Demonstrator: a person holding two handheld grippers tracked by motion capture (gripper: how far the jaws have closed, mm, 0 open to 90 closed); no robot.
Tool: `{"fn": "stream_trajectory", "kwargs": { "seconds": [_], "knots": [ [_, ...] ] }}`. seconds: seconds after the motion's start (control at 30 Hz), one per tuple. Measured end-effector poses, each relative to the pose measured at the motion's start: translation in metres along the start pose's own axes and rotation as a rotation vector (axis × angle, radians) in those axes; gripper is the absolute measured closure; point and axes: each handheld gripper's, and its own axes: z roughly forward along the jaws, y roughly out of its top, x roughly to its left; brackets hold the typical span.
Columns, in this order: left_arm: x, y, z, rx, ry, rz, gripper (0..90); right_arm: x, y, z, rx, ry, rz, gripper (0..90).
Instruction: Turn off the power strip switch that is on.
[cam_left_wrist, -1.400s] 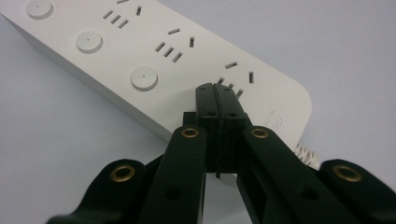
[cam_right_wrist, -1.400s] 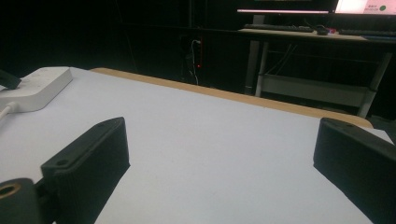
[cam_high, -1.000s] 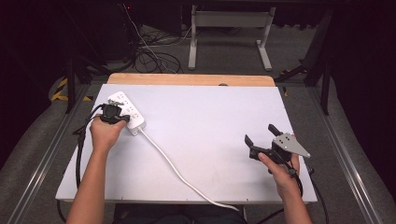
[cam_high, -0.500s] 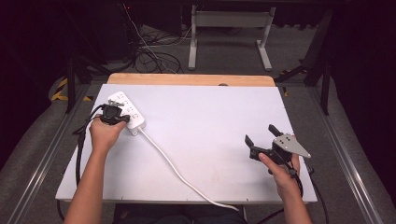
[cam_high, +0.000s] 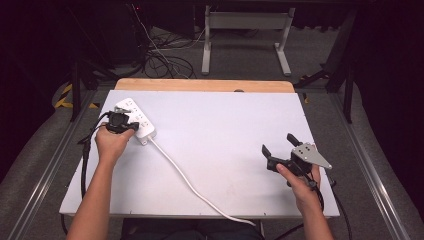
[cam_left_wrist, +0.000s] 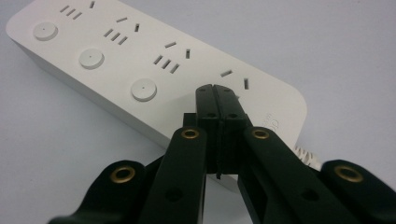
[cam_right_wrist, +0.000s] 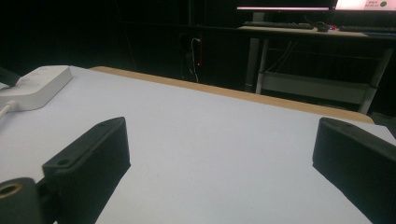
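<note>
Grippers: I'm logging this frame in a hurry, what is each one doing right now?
Left gripper: shut, holding nothing, its tips over the power strip.
Right gripper: open, empty, above the white table.

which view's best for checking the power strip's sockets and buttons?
Left gripper view. The power strip sits close up there, with socket slots and three round buttons sharp, under the shut left gripper. The high view shows the power strip small, partly behind the hand. The right gripper view catches one end side-on, top face hidden.
</note>
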Motion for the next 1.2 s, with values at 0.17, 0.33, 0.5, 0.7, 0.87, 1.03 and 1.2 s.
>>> {"fn": "stream_trajectory", "kwargs": {
  "seconds": [0.17, 0.33, 0.5, 0.7, 0.87, 1.03, 1.2],
  "knots": [
    [0.0, -0.001, 0.001, -0.018, 0.008, 0.006, 90.0, 0.0, 0.0, 0.001, 0.001, 0.0, -0.002, 4.3],
    [0.001, -0.004, 0.003, -0.045, 0.023, 0.004, 88.9, 0.0, 0.0, 0.0, 0.001, -0.001, -0.002, 4.3],
    [0.005, -0.006, 0.003, -0.062, 0.034, 0.011, 86.4, 0.0, 0.0, 0.001, 0.003, 0.001, -0.004, 4.3],
    [0.015, -0.007, -0.006, -0.107, 0.021, -0.062, 90.0, 0.001, -0.001, 0.002, 0.005, 0.004, -0.006, 4.3],
    [0.02, -0.005, -0.022, -0.185, -0.002, -0.097, 90.0, 0.001, -0.001, 0.002, 0.004, 0.004, -0.006, 4.3],
    [0.025, -0.005, -0.04, -0.246, -0.013, -0.121, 90.0, 0.002, 0.0, 0.003, 0.004, 0.006, -0.011, 4.3],
    [0.03, -0.007, -0.061, -0.319, -0.012, -0.143, 90.0, 0.003, 0.0, 0.004, 0.006, 0.008, -0.012, 4.3]
  ]
}}
